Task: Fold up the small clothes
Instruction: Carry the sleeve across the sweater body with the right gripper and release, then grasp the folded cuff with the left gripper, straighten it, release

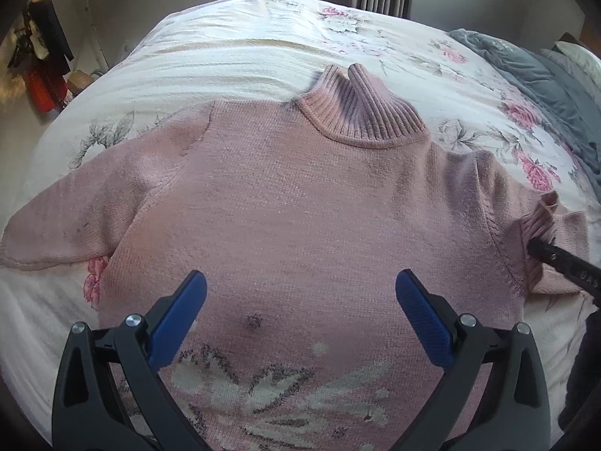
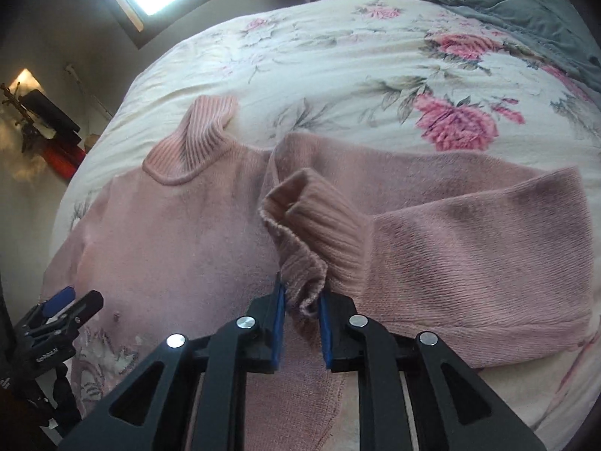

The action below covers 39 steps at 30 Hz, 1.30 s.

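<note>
Pink sweater [image 1: 285, 203] lies flat on its back across the bed, spread over the floral bedspread [image 1: 233, 49], which is white with pink roses and grey leaves. Its long axis runs from the hem near the cameras up to the ribbed turtleneck collar [image 1: 360, 112], so the neck points away from the grippers toward the far edge of the bed and the window wall. A pale knitted motif [image 1: 278, 394] crosses the lower chest, close under the left wrist camera. A rumpled grey blanket [image 1: 533, 67] sits at the far right corner of the bed, well apart from the garment.

The left sleeve [image 1: 64, 221] stretches straight out sideways, flat on the bedspread, at a right angle to the body's axis. The right sleeve [image 2: 469, 233] is bent back on itself: its upper part runs outward from the shoulder, then the lower part doubles over toward the chest, with the ribbed cuff [image 2: 323, 233] raised and crumpled.

The right gripper [image 2: 302, 308] pinches the edge of that cuff between its blue pads [image 2: 278, 323], the fingers drawn in close on the bunched knit. In the left wrist view its dark tip meets the cuff at the sweater's right edge.

The left gripper [image 1: 300, 300] hangs above the middle of the chest with its blue-padded fingers spread wide, holding nothing.
</note>
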Available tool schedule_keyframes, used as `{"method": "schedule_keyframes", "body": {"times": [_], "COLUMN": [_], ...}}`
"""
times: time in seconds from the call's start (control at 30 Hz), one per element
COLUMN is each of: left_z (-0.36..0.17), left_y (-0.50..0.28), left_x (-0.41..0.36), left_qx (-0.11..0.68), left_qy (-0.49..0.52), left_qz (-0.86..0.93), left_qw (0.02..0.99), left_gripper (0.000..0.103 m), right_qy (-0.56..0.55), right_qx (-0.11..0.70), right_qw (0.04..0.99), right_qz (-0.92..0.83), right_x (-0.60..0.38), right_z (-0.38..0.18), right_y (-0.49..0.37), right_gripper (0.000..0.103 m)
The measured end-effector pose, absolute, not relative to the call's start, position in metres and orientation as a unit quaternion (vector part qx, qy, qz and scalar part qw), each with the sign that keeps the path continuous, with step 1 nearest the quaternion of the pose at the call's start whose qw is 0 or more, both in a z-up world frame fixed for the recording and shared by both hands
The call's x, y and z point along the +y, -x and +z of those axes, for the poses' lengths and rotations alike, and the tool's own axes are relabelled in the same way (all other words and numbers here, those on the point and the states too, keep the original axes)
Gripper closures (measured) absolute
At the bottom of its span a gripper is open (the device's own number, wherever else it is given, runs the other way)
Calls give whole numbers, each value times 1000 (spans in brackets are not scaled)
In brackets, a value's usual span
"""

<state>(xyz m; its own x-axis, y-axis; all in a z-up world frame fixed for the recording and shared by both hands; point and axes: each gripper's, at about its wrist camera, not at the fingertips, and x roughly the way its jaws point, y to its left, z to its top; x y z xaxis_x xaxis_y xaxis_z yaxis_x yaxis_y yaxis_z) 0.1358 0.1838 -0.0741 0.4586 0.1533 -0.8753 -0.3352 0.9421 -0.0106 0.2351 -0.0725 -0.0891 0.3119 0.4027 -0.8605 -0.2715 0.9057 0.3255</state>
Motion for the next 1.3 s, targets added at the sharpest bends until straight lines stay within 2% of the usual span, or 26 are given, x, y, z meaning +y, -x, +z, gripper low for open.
{"method": "schedule_keyframes", "body": {"times": [0.13,0.27,0.5,0.83,0.9,0.93,1.0,1.03,1.07,1.13,1.3], "left_z": [-77,-83,-109,-140,-142,-145,-145,-141,-138,-130,-103], "left_y": [-144,-157,-190,-237,-247,-250,-252,-252,-251,-248,-231], "left_x": [174,156,107,45,39,38,39,39,39,41,60], "left_qx": [509,519,554,569,574,578,579,571,568,559,523], "left_qy": [109,129,172,151,146,148,153,163,163,181,206], "left_qz": [111,74,10,-29,-26,-27,-25,-36,-37,-54,-67], "left_qw": [846,841,815,808,806,802,800,804,806,808,824], "left_gripper": [3,3,3,4,13,34,49,69,81,91,94], "right_qy": [-89,-109,-142,-148,-144,-141,-139,-138,-137,-136,-137], "right_qx": [574,568,576,580,579,578,575,574,573,570,559], "right_qw": [772,761,771,775,778,779,782,783,785,788,797], "right_qz": [259,294,233,202,199,198,196,195,193,190,186], "right_x": [-69,-86,-154,-198,-201,-203,-206,-207,-209,-211,-212], "right_z": [-102,-98,-107,-121,-121,-120,-119,-117,-116,-113,-104], "right_y": [-221,-187,-138,-116,-115,-115,-115,-115,-116,-119,-123], "right_gripper": [74,73,72,69,69,69,69,69,69,68,68]}}
